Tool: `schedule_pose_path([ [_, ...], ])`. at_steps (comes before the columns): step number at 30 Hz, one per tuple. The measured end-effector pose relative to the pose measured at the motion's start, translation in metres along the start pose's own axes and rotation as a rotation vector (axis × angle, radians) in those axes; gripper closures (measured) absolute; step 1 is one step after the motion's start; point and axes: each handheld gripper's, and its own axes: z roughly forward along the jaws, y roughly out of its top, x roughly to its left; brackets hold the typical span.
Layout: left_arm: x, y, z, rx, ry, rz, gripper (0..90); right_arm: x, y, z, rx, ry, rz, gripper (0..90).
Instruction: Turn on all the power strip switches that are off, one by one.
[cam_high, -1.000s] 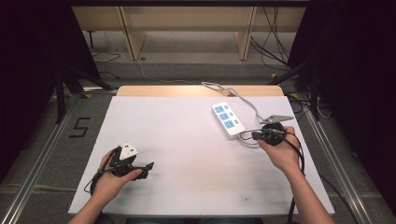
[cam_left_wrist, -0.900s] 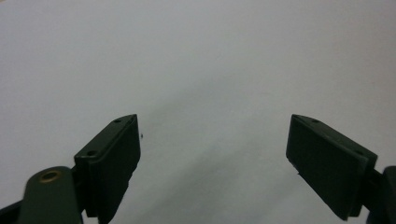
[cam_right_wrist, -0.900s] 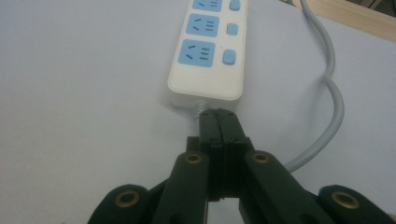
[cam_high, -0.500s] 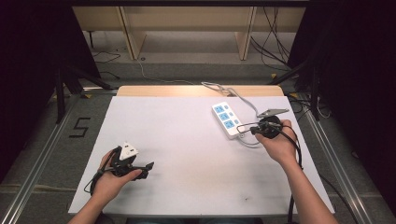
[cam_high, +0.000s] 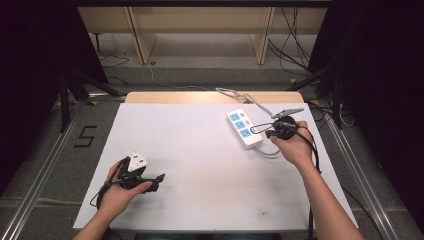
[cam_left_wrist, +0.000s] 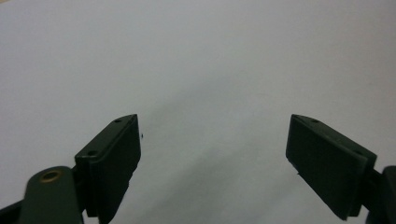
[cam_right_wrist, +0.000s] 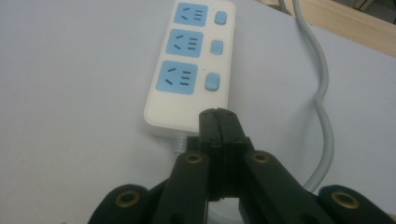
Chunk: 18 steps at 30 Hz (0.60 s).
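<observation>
1. The white power strip (cam_high: 244, 129) lies flat on the counter (cam_high: 200, 150) at about 2 o'clock from its middle, its three blue sockets (cam_right_wrist: 181, 43) facing up and a blue switch (cam_right_wrist: 215, 46) beside each one.
2. Its grey cord (cam_right_wrist: 322, 93) leaves the near end through a ribbed collar (cam_right_wrist: 179, 142), loops at 3 o'clock of the strip and runs off toward the counter's far wooden edge (cam_high: 210, 97).
3. The right claw (cam_right_wrist: 218, 122) has its jaws pressed together with nothing between them; its tip sits at the strip's near end, just above the collar. Whether it actually touches the casing is hard to tell, since the tip hides that spot.
4. In the high view the right hand (cam_high: 292, 145) is at 4 o'clock of the strip.
5. The left claw (cam_left_wrist: 212, 154) stands wide apart over bare counter, holding nothing, well away from the strip at about 8 o'clock of the counter's middle.
</observation>
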Motion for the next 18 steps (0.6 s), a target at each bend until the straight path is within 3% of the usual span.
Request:
schedule_pose_path([
  [18, 0.000, 0.000, 0.001, 0.003, 0.001, -0.007, 17.8, -0.005, 0.020, 0.017, 0.051, 0.002, -0.002, 90.0],
])
